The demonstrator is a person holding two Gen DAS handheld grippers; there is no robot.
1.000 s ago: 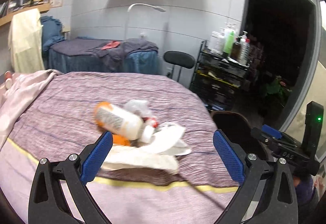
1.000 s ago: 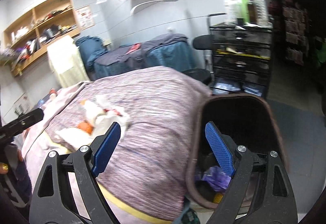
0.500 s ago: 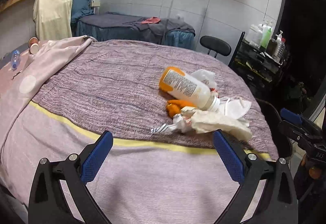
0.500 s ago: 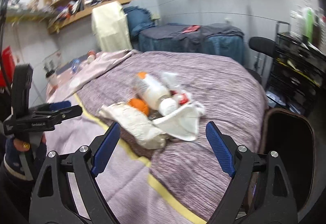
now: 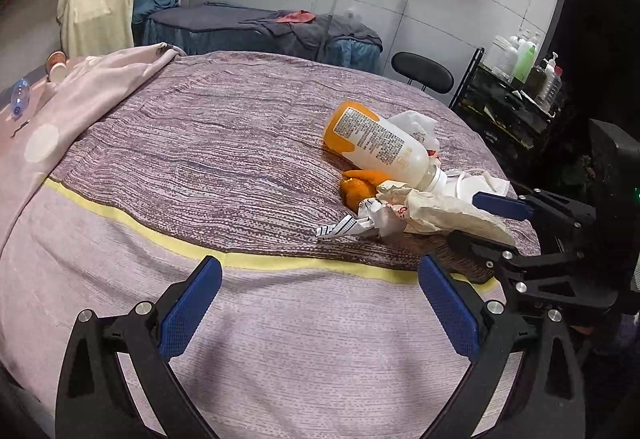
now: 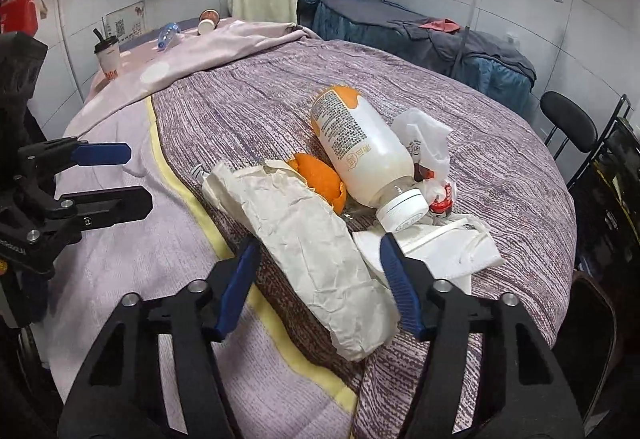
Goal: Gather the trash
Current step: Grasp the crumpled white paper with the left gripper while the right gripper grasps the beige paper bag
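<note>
- Purple knitted bedspread [image 6: 256, 107] with a yellow stripe covers the bed; the trash lies in one heap toward its near right end.
- Crumpled paper bag [image 6: 316, 251]: nearest piece of the heap, lying lengthwise between the fingers of the right gripper [image 6: 320, 279], whose jaws are closing; the pads do not press it.
- Orange peel [image 6: 320, 177]: just behind the bag, touching the bottle.
- Plastic bottle [image 6: 360, 151]: on its side, white cap toward the camera, orange base far; its label carries small print, too fine to read.
- White plastic wrapper [image 6: 424, 143]: right of the bottle, red printing unreadable.
- White face mask [image 6: 448, 247]: right of the bag, below the cap.
- Printed paper scrap [image 5: 340, 227]: left edge of the heap.
- Left gripper [image 5: 316, 299]: jaws spread, nothing between them, over bare cover left of the heap.
- Paper cup [image 6: 108, 57] with straw: far left, well apart.
- Black stool [image 6: 568, 123]: far right.
</note>
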